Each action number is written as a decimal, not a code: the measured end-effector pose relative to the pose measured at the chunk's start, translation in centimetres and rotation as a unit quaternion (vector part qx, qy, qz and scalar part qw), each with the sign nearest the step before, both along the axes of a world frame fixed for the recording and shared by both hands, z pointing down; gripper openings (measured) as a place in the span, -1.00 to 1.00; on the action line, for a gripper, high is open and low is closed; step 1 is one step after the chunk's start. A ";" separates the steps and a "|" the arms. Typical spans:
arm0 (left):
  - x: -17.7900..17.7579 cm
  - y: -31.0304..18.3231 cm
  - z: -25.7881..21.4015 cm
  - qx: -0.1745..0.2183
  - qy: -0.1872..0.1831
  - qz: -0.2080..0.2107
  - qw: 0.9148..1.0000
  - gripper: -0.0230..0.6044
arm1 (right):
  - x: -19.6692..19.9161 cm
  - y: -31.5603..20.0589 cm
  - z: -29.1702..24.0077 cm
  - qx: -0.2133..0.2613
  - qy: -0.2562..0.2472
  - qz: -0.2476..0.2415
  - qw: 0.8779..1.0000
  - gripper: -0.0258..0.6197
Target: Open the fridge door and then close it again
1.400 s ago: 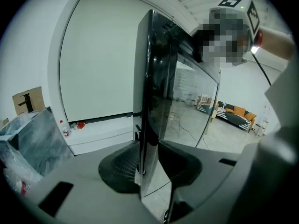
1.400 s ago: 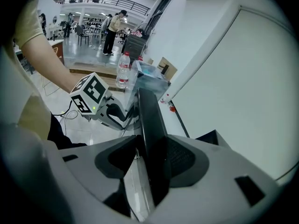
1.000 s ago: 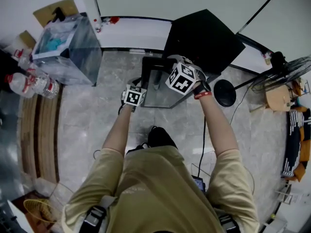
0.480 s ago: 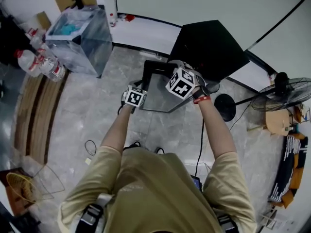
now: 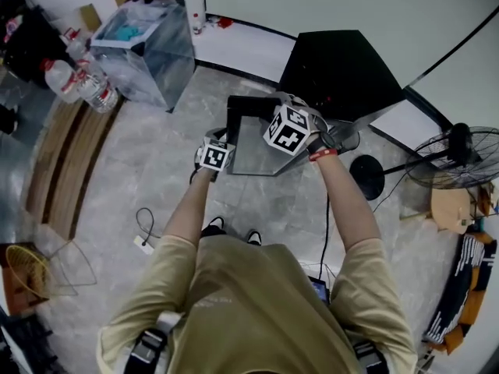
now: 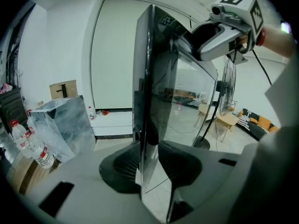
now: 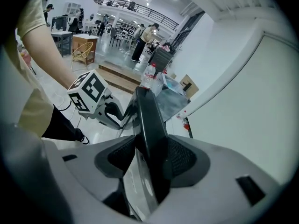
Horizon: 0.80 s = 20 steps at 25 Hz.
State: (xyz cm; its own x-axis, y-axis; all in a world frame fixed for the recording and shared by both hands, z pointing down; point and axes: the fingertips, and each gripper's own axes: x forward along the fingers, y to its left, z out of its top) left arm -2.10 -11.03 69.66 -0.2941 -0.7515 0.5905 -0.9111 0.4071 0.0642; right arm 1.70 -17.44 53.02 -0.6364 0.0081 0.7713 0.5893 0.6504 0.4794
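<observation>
The small black fridge [image 5: 343,65] stands against the wall with its glass door [image 5: 251,148] swung out toward me. My left gripper [image 5: 217,150] is shut on the door's outer edge, and the thin dark panel [image 6: 145,125] runs upright between its pads [image 6: 122,164]. My right gripper [image 5: 292,127] is shut on the door's top edge [image 7: 148,120], higher and nearer the fridge body. The left gripper view shows the right gripper [image 6: 219,29] on the door top. The right gripper view shows the left gripper [image 7: 96,101] lower on the same door.
A translucent bin with a bag [image 5: 144,49] and water bottles [image 5: 82,84] stand at the back left beside a wooden platform [image 5: 62,154]. A floor fan [image 5: 460,158] with a round black base [image 5: 366,166] stands to the right. A cable [image 5: 144,232] lies by my feet.
Both grippers stay clamped on the door and have shifted a little with it. My feet have stepped, and the room has slid rightward in the head view.
</observation>
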 end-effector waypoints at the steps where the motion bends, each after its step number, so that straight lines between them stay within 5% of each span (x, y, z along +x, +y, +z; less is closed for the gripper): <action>1: 0.5 0.3 0.1 -0.001 0.000 -0.005 1.000 -0.53 | 0.5 0.3 0.1 0.002 -0.001 -0.006 1.000 -0.23; 20: 8.4 4.5 -0.2 0.015 0.001 -0.097 0.995 -0.53 | 6.5 4.0 0.5 0.031 -0.013 -0.081 0.996 -0.18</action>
State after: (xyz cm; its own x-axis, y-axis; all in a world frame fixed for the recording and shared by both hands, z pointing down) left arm 6.35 -6.52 69.41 -0.4345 -0.6977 0.5696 -0.8150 0.5737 0.0811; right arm 8.22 -13.46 53.56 -0.6510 0.0652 0.7562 0.6705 0.5164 0.5327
